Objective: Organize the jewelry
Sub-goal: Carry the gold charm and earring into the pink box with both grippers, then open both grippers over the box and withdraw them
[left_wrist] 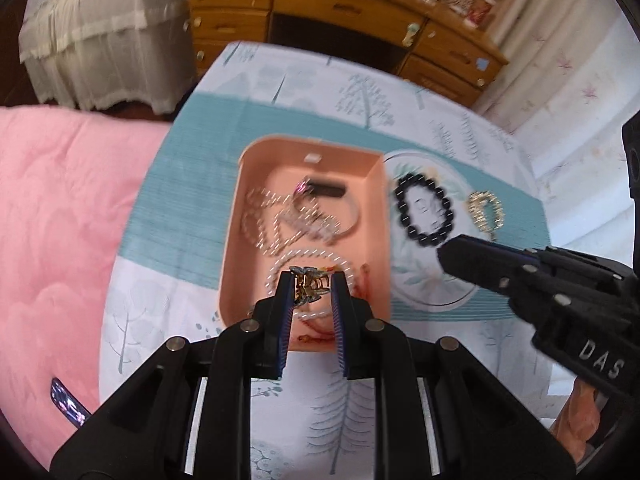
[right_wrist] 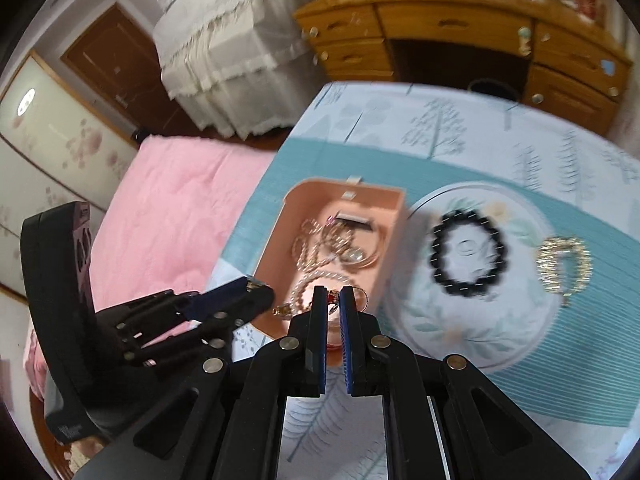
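Note:
A peach jewelry box (left_wrist: 240,216) (right_wrist: 394,220) sits open on the tablecloth, holding bead necklaces, a bangle and a black clip. My left gripper (left_wrist: 312,280) is shut on a small metal hair claw (left_wrist: 306,286) above the box's near end. My right gripper (right_wrist: 334,294) is shut on a thin earring with a red bead and wire hoop (right_wrist: 362,294), near the box's near edge. A black bead bracelet (left_wrist: 424,210) (right_wrist: 466,254) lies on a white round plate (left_wrist: 440,300) (right_wrist: 520,328) to the right of the box. A gold sparkly bracelet (left_wrist: 486,210) (right_wrist: 564,264) lies on the plate's right edge.
The table has a white and teal tree-print cloth (left_wrist: 360,96) (right_wrist: 440,128). A pink quilt (left_wrist: 56,208) (right_wrist: 172,208) lies to the left. A wooden desk (left_wrist: 340,4) (right_wrist: 460,28) stands behind. A phone (left_wrist: 68,402) lies on the quilt.

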### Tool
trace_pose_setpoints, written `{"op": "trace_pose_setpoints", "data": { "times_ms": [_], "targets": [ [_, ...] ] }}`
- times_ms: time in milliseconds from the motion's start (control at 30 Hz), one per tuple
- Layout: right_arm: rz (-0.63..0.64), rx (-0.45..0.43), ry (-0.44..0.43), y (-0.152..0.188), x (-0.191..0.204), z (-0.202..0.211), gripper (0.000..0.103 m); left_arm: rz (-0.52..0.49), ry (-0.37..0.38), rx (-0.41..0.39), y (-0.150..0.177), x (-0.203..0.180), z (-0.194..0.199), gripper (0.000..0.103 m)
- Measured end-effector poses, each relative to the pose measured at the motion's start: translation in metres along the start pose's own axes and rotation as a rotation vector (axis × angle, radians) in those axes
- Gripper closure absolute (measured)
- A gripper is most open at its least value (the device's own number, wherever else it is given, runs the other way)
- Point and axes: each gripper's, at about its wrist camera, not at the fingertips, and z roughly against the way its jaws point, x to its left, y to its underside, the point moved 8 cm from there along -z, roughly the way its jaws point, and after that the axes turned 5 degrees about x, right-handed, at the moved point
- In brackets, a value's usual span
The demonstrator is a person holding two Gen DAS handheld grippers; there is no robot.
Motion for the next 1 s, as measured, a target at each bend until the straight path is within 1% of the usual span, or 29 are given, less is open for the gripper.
{"op": "trace_pose_setpoints", "data": {
  "times_ms": [200, 333, 367, 433, 467, 533, 567, 600, 633, 700, 833, 933, 1000],
  "targets": [
    [-0.002, 0.087, -0.019, 0.002, 0.008, -0.051, 0.097, 0.038, 0.005, 0.035, -0.001, 0.018, -0.027, 0.087],
    [-0.003, 0.127, -0.022, 0.004, 0.01, -0.072, 0.096, 0.048, 0.004, 0.033, -0.005, 0.024, -0.033, 0.087],
    [-0.004, 0.131, -0.021, 0.002, 0.005, -0.077, 0.096, 0.049, 0.007, 0.034, -0.005, 0.025, -0.035, 0.087],
    [-0.004, 0.14, -0.029, 0.0, 0.002, -0.083, 0.095, 0.054, 0.011, 0.04, -0.007, 0.026, -0.038, 0.087],
    [-0.006, 0.143, -0.036, 0.0, 0.001, -0.085, 0.093, 0.057, 0.014, 0.042, -0.008, 0.027, -0.039, 0.087],
    [-0.011, 0.142, -0.05, -0.001, 0.001, -0.087, 0.088, 0.056, 0.018, 0.05, -0.008, 0.027, -0.041, 0.085],
    [-0.011, 0.139, -0.053, -0.001, 0.001, -0.087, 0.083, 0.056, 0.018, 0.053, -0.008, 0.027, -0.041, 0.084],
    [-0.012, 0.132, -0.047, -0.002, 0.0, -0.086, 0.082, 0.056, 0.018, 0.052, -0.008, 0.028, -0.041, 0.079],
    [-0.011, 0.126, -0.04, -0.002, -0.001, -0.084, 0.081, 0.056, 0.015, 0.049, -0.008, 0.028, -0.04, 0.073],
    [-0.007, 0.112, -0.04, -0.003, -0.001, -0.08, 0.081, 0.056, 0.01, 0.038, -0.008, 0.029, -0.038, 0.069],
    [0.017, 0.069, -0.023, -0.003, 0.001, -0.066, 0.081, 0.053, 0.01, 0.022, -0.009, 0.032, -0.032, 0.069],
    [0.039, 0.039, -0.005, -0.003, 0.001, -0.053, 0.081, 0.039, -0.004, 0.011, -0.008, 0.032, -0.028, 0.069],
    [0.042, 0.031, -0.008, -0.002, 0.0, -0.046, 0.081, 0.028, -0.012, 0.006, -0.008, 0.032, -0.025, 0.069]
  ]
}}
